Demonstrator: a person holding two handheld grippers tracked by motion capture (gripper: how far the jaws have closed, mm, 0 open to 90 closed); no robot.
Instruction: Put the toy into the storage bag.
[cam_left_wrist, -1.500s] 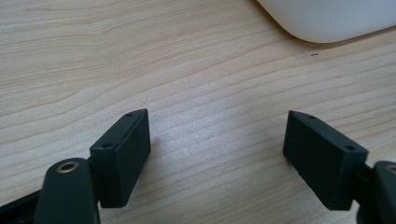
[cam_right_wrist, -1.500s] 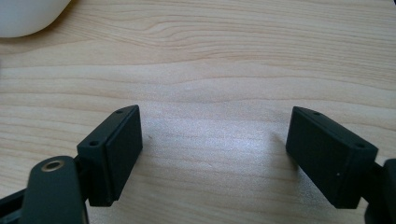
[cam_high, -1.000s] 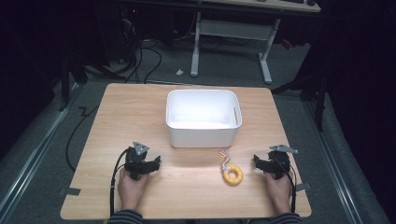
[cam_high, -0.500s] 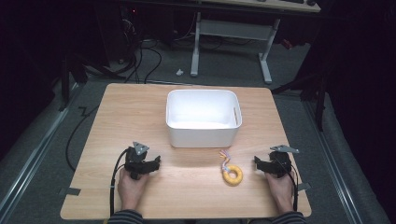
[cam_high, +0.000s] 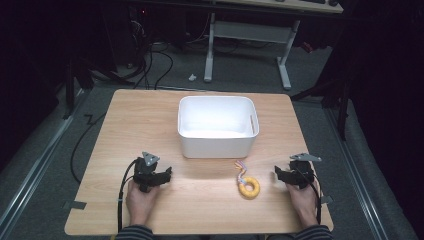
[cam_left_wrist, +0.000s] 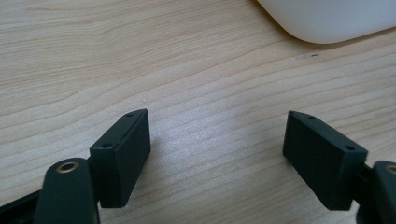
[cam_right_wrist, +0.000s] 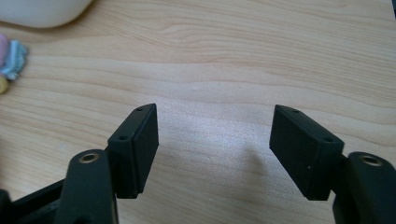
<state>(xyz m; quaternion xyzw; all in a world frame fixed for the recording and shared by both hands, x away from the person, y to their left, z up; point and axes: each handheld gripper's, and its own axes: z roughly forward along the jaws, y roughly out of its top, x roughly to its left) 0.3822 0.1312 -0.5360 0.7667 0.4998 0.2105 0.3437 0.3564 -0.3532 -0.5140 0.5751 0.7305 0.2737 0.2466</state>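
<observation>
Dark floor and cables ring a pale wood table (cam_high: 150, 115), where a white bin (cam_high: 218, 126) sits at the middle far side. Just near of its right corner lies a yellow ring toy (cam_high: 248, 187) with a pastel tail, flat on the wood and touched by nothing. Left gripper (cam_high: 151, 176) rests at the near left, right gripper (cam_high: 294, 175) at the near right, the ring between them but closer to the right one. Both sets of jaws stand wide apart over bare wood. Judging by this, nothing is done yet: the ring waits to be grasped and likely dropped into the empty bin
</observation>
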